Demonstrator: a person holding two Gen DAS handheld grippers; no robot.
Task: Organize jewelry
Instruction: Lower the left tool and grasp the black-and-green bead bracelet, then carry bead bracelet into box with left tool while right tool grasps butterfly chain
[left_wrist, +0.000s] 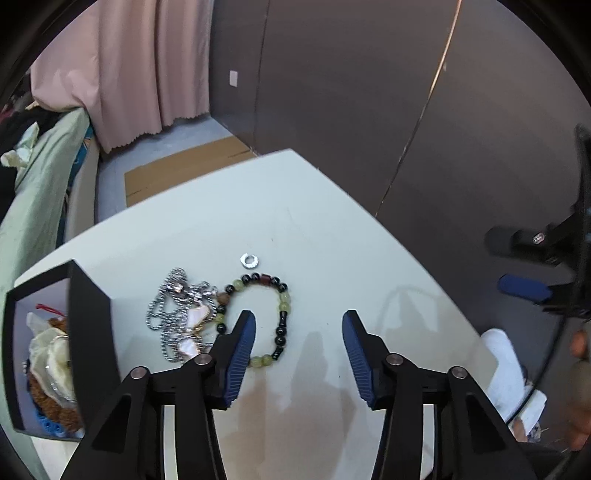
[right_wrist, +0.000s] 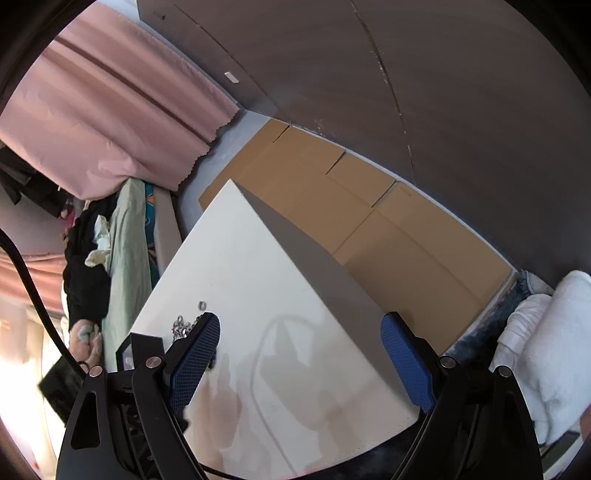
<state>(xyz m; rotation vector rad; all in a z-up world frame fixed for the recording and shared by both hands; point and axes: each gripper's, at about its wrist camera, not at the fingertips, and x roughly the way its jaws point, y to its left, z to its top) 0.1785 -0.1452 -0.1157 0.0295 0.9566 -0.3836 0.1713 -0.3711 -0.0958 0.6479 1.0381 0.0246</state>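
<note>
While the left tongs (left_wrist: 299, 354) hang over the white counter (left_wrist: 332, 229) with their jaws apart and nothing pinched, the bead bracelet (left_wrist: 258, 317) lies flat just under them, its near-left arc hidden behind the left blue pad. Touching the bracelet's left side is a tangled silver chain (left_wrist: 177, 314) with pale pendants, and a small silver ring (left_wrist: 250, 260) sits just beyond, apart from both. A black box (left_wrist: 88, 332) already holding other pieces stands at the left edge of the counter, likely the destination. The right tongs (right_wrist: 299, 365) are released too, empty, over bare counter to the right. To do this well, the left tongs should straddle one side of the bead loop, well clear of the chain, then lift straight up so the chain is not dragged along.
</note>
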